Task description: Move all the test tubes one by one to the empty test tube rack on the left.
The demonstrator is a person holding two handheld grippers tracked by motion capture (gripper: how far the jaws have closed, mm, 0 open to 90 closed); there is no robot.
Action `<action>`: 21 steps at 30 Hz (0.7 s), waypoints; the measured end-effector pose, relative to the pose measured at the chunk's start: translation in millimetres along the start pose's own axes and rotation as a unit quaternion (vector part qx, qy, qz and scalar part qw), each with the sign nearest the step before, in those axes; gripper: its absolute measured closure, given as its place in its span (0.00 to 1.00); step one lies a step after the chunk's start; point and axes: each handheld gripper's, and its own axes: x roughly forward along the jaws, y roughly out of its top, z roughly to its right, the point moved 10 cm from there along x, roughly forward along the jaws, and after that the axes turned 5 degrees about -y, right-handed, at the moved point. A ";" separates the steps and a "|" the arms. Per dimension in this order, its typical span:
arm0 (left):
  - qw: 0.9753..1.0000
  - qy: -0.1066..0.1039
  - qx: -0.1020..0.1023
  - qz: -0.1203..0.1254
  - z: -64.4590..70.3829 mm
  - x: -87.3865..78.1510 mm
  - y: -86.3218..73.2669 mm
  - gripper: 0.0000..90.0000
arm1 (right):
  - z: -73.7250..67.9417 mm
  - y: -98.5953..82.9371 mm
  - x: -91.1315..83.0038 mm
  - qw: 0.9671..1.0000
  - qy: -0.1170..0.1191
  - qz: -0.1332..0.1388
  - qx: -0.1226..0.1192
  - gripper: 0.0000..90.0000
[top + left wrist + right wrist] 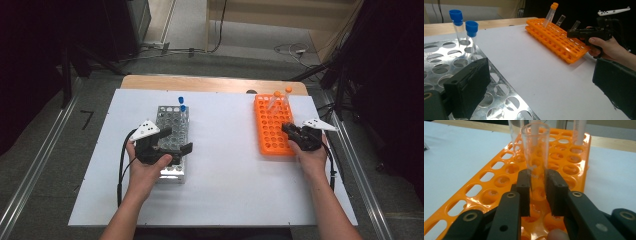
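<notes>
A clear uncapped tube (pixel 535 157) stands upright over the orange rack (pixel 486 185), and my right gripper (pixel 537 192) is shut on its lower part. From above, the right gripper (pixel 289 131) is at the orange rack's (pixel 270 140) right edge. Orange-capped tubes (pixel 280 97) stand at that rack's far end. My left gripper (pixel 172 141) hovers open over the metal rack (pixel 170 120), holding nothing. Two blue-capped tubes (pixel 465 30) stand in the metal rack (pixel 446 60) at its far end. The left gripper view shows the right gripper (pixel 576 33) with its tube (pixel 575 25).
Both racks rest on a white board (pixel 225 165) on a wooden table (pixel 210 82). A wide bare strip of board lies between the racks. Cables (pixel 295 50) run on the floor beyond the table. Metal rails (pixel 45 145) flank the table.
</notes>
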 end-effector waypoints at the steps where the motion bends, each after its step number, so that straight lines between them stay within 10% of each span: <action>1: 1.000 0.000 0.002 0.000 0.3 -0.1 0.2 0.02 | 1.2 0.0 -0.8 1.000 0.002 0.000 0.005 0.81; 12: 1.000 -0.014 0.010 0.003 5.8 4.2 2.0 0.00 | 0.9 16.3 -17.3 0.999 -0.002 0.036 0.015 0.82; 21: 1.000 -0.015 0.012 0.001 8.2 6.6 3.3 0.00 | -22.1 24.8 -30.3 0.998 0.039 0.044 0.021 0.82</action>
